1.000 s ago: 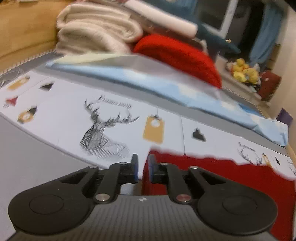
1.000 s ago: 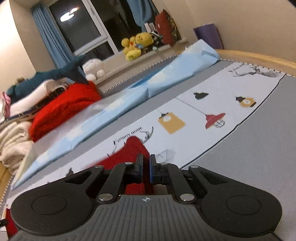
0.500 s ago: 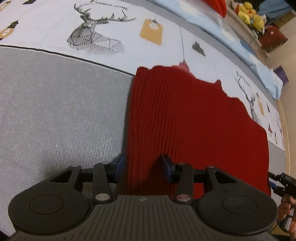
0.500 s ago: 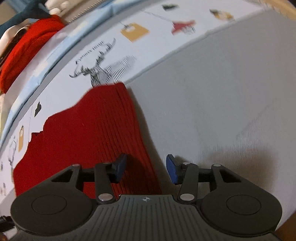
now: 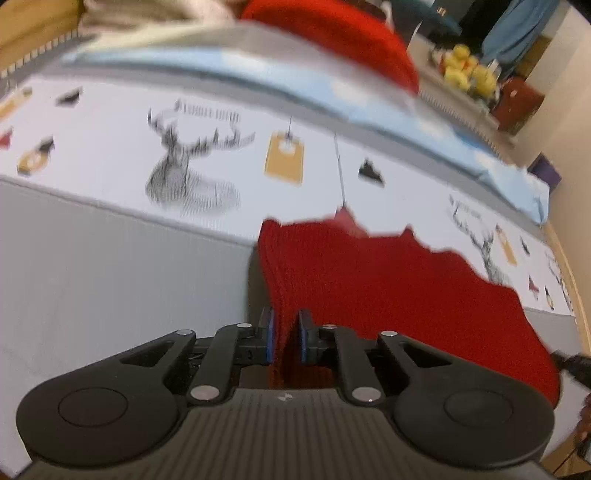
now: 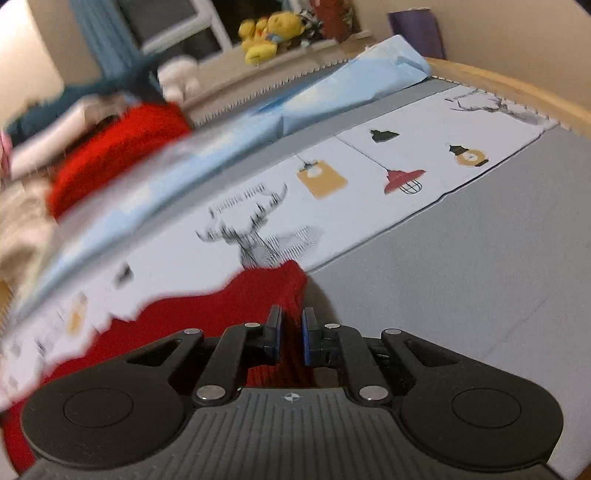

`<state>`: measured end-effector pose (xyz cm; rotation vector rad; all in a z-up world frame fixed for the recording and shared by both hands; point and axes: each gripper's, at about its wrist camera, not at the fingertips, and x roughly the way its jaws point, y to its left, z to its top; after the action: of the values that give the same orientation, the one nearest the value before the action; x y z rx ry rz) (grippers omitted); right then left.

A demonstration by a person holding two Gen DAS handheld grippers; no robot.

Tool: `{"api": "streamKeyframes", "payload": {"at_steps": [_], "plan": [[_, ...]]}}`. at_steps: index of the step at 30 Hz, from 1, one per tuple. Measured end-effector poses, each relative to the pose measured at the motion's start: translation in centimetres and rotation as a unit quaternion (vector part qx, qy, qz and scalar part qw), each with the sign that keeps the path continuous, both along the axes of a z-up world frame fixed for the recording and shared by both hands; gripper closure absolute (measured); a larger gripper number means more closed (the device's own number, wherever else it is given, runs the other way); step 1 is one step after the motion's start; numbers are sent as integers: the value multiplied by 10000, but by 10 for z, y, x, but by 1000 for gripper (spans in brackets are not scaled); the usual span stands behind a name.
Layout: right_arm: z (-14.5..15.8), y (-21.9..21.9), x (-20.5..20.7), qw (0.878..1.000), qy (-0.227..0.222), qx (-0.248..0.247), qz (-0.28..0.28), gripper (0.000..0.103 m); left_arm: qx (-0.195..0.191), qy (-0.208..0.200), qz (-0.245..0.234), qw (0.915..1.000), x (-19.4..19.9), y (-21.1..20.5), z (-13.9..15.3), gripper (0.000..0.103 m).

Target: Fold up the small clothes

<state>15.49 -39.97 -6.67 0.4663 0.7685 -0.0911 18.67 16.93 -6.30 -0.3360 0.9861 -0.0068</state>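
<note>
A red ribbed knit garment (image 5: 388, 280) lies spread on the bed, across the grey sheet and the printed white sheet. My left gripper (image 5: 285, 338) is shut on its near left edge, with red cloth between the blue pads. In the right wrist view the same garment (image 6: 207, 314) runs off to the left, and my right gripper (image 6: 291, 338) is shut on its near right edge. Both views are blurred by motion.
A white sheet with deer and lamp prints (image 5: 192, 173) and a grey sheet (image 6: 461, 266) cover the bed. A light blue folded quilt (image 6: 332, 88), a red blanket (image 5: 332, 33) and beige blankets (image 6: 18, 221) lie at the back. Plush toys (image 6: 262, 37) sit on the sill. A wooden bed rim (image 6: 517, 88) stands at right.
Half a second ago both grippers were open, straddling the garment's near edges. Both have now closed on the cloth and tilted up, so the far bed shows again.
</note>
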Motion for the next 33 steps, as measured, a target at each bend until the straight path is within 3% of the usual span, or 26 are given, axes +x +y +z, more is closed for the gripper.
{"api": "streamKeyframes", "payload": {"at_steps": [1,3,4,5,6,9,10,14,15,16,17,18,21,22,24,27,30,31,33], "plan": [[-9,0,4,9994,354,-39,44,91,-30,136,36,9999,1,1,-3,86],[-32,-5,8,9938,1091,197,-47,89,-343,445,-22,9984,2,6,-11,68],[-36,-11,6,9915,1243,311,-204,89,-548,580,-123,9967,0,7,-14,57],[-35,-14,4,9915,1228,317,-282,88,-638,712,-267,9951,-2,7,-18,52],[-31,-16,1,9924,1169,268,-285,87,-600,850,-416,9937,-2,7,-22,52],[-30,-19,-7,9921,1224,274,-66,58,-125,1229,-887,9884,-10,-4,-33,52],[-34,-19,-9,9903,1332,390,33,55,-66,1313,-991,9864,-13,-5,-35,52],[-46,-17,-19,9814,1737,711,406,55,-9,1413,-1140,9834,-23,-5,-44,57],[-48,-14,-18,9805,1769,683,524,55,-7,1407,-1159,9832,-24,-5,-45,63],[-48,-9,-21,9797,1784,605,688,57,29,1379,-1190,9833,-26,-6,-44,85],[-48,-4,-22,9789,1802,528,804,62,138,1315,-1212,9838,-29,-9,-44,88],[-47,0,-24,9785,1792,466,904,84,230,1215,-1236,9846,-31,-10,-42,89],[-37,1,-30,9840,1529,350,851,90,250,806,-1222,9889,-37,-10,-24,90],[-32,-2,-32,9869,1384,469,686,90,212,756,-1213,9895,-39,-10,-20,90],[-28,-9,-35,9889,1253,656,453,90,220,1042,-1212,9869,-40,-7,-29,90],[-39,-7,-33,9844,1627,506,441,90,433,1455,-1293,9799,-40,-13,-42,86],[-47,5,-31,9791,1911,69,686,82,449,1183,-1085,9860,-39,-10,-30,81],[-44,7,-33,9799,1877,-67,666,72,456,987,-1014,9889,-39,-10,-23,81],[-34,7,-35,9847,1651,-320,465,68,328,542,-956,9934,-42,-9,-8,81]]}}
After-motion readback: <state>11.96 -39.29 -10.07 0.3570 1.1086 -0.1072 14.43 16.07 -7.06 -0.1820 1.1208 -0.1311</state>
